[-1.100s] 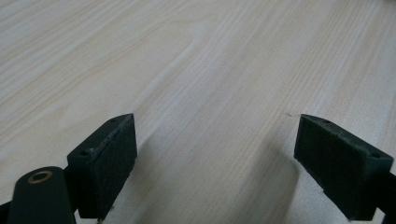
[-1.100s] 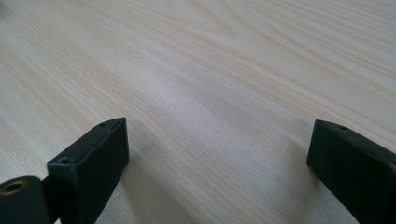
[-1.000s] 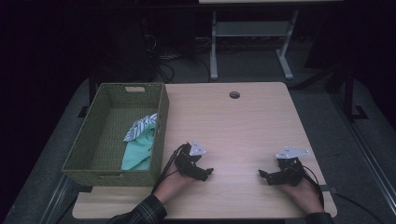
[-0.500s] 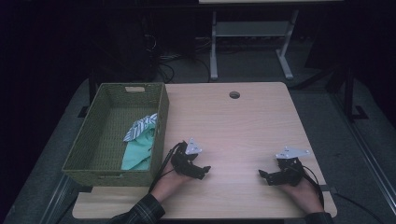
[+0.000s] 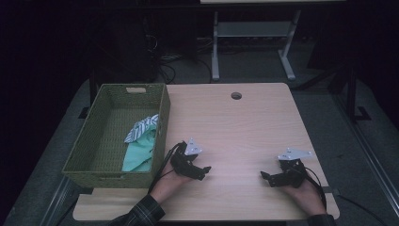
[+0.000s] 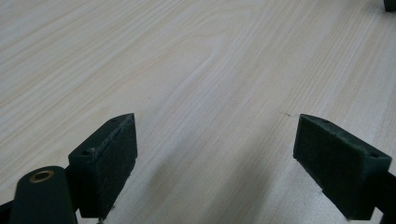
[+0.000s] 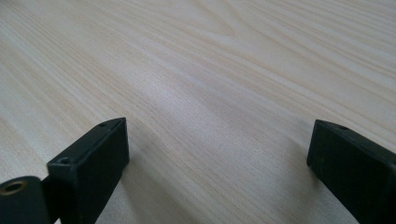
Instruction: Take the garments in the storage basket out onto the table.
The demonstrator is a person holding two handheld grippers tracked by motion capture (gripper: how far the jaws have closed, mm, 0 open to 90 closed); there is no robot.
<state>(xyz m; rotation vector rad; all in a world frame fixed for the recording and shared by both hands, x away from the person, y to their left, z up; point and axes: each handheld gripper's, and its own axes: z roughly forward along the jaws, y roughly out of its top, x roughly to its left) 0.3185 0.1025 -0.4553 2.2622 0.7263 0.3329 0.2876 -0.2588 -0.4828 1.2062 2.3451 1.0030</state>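
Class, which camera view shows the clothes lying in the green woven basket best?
The high view: it looks down into the green woven basket, where the mint-green cloth and striped white cloth lie against its right wall. The left gripper view and right gripper view look along open black jaws at bare light wooden tabletop.

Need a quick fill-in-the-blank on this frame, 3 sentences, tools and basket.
1. Both the left tool and the right tool have their jaws ____.
2. The striped and green cloths lie inside the woven ____.
3. The basket stands at the table's ____ edge in the high view.

Missing words: open; basket; left
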